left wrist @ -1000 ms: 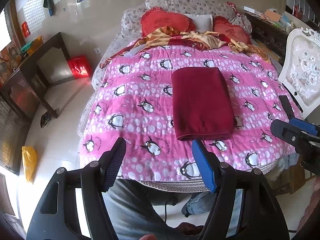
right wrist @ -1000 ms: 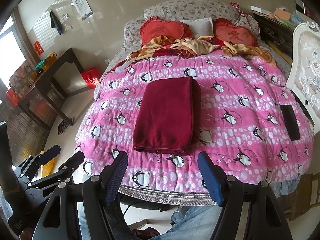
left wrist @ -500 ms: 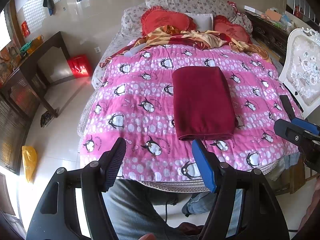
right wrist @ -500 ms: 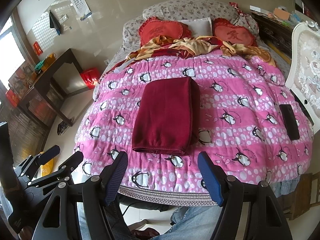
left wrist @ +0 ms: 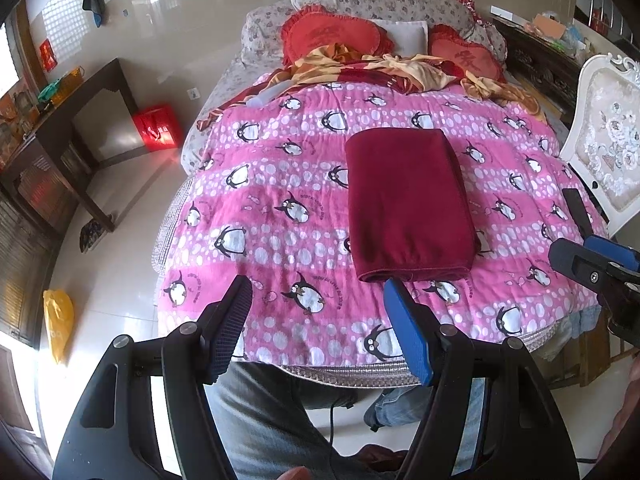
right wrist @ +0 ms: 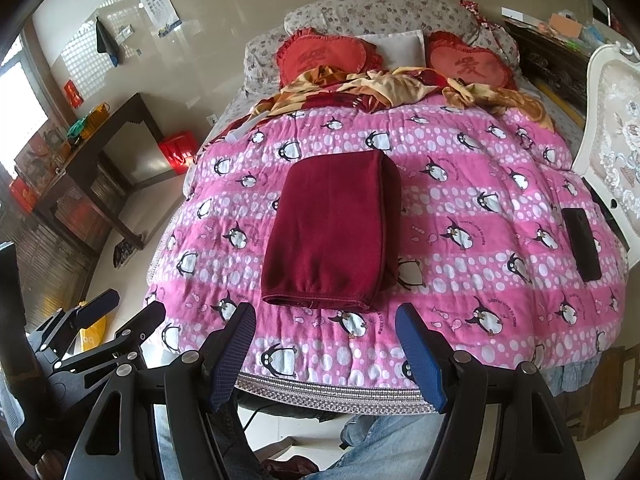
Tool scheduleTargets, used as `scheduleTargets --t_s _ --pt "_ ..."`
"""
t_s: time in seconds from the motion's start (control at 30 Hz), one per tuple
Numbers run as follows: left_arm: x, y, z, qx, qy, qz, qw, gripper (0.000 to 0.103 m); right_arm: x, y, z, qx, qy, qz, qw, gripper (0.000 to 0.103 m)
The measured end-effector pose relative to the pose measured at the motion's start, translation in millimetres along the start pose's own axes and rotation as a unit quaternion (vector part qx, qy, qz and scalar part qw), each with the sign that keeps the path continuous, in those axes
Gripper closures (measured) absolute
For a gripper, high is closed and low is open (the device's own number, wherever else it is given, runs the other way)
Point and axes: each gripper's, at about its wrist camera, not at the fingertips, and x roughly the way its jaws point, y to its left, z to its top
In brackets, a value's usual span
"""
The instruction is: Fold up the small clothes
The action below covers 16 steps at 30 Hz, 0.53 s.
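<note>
Left hand-held gripper [left wrist: 316,308] released, empty, hovering off foot of bed [left wrist: 260,184]. Right hand-held gripper [right wrist: 326,334] likewise released, empty. Folded maroon garment [right wrist: 334,236] lies on pink penguin quilt, ahead of both; long axis runs away toward pillows. Near hem just beyond right fingertips, so right looks nearer. Layers inside fold hidden; garment type unclear. Dark phone [right wrist: 582,244] at quilt's right edge.
</note>
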Motion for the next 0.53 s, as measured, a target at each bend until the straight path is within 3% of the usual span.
scheduleTargets --t_s 0.53 --pt "34 -8 18 0.021 0.007 -0.001 0.9997 0.034 36 -16 26 -0.005 0.022 0.010 1.000 0.033"
